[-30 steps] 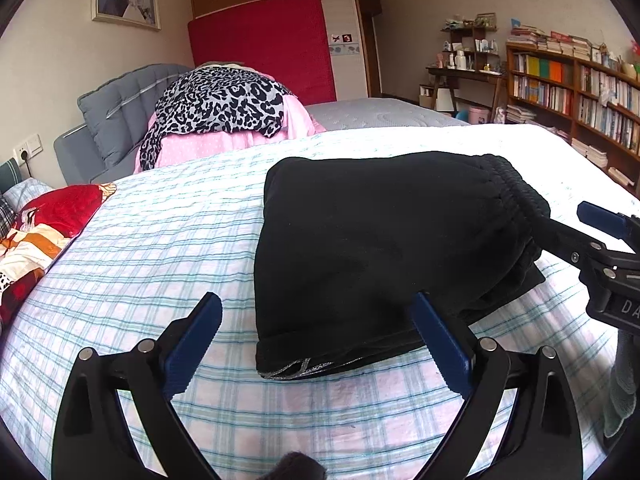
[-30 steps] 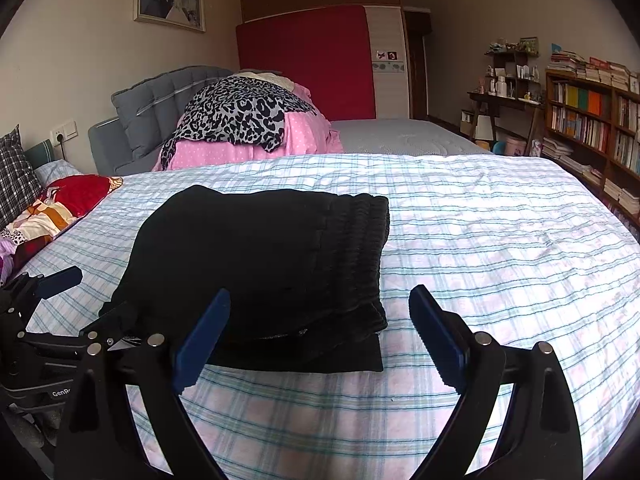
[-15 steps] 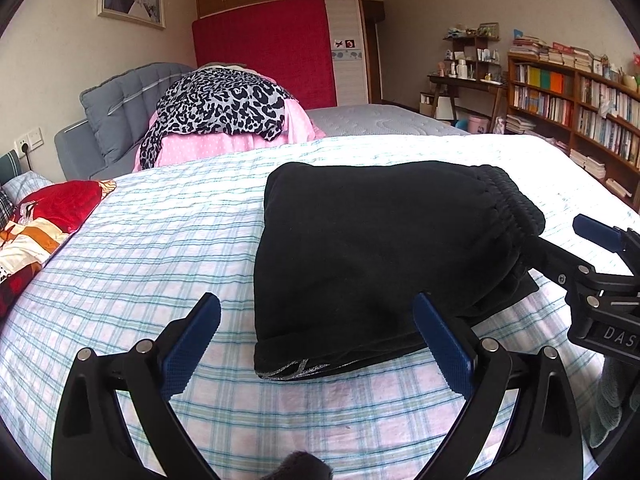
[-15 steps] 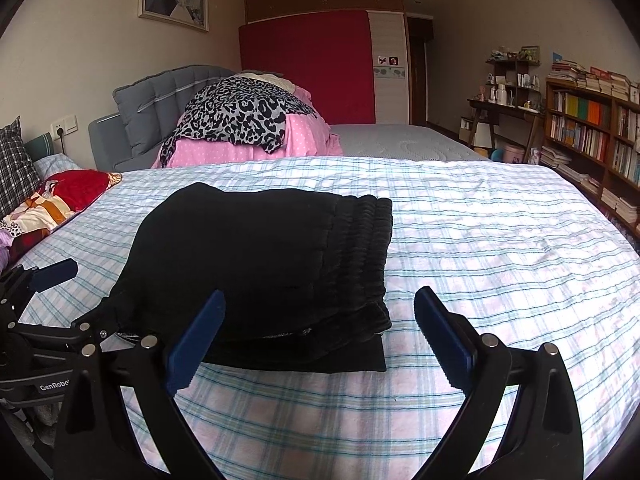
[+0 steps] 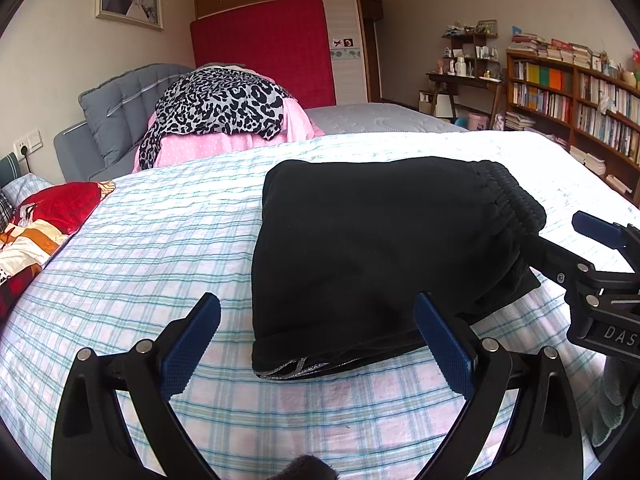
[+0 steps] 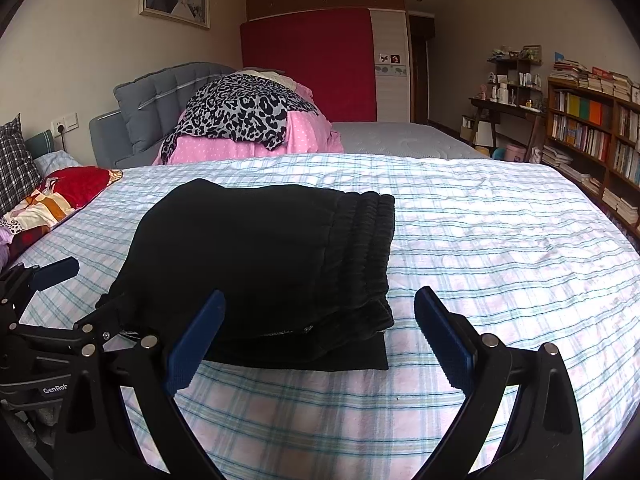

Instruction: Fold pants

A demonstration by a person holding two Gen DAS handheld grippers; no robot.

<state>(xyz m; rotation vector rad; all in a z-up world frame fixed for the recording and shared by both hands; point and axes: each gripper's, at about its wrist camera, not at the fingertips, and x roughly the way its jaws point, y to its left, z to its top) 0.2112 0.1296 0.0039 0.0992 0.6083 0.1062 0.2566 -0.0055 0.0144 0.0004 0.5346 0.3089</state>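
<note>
While the pants (image 6: pixel 260 264) are lying folded on the bed (image 6: pixel 500 240), we are holding both the left gripper (image 5: pixel 316 344) and right gripper (image 6: pixel 320 340) released just short of them, risking a pad snagging and spilling the stack.

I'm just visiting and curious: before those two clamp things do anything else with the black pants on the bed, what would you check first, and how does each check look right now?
1. Pants folded into a compact bundle: ok.
2. Edges aligned: not ok, a bottom layer sticks out at the near edge.
3. Left gripper open and holding nothing: ok.
4. Right gripper open and holding nothing: ok.
5. Bundle lies flat on the checked bedsheet: ok.
6. Underside free of wrinkles: cannot tell.
</note>
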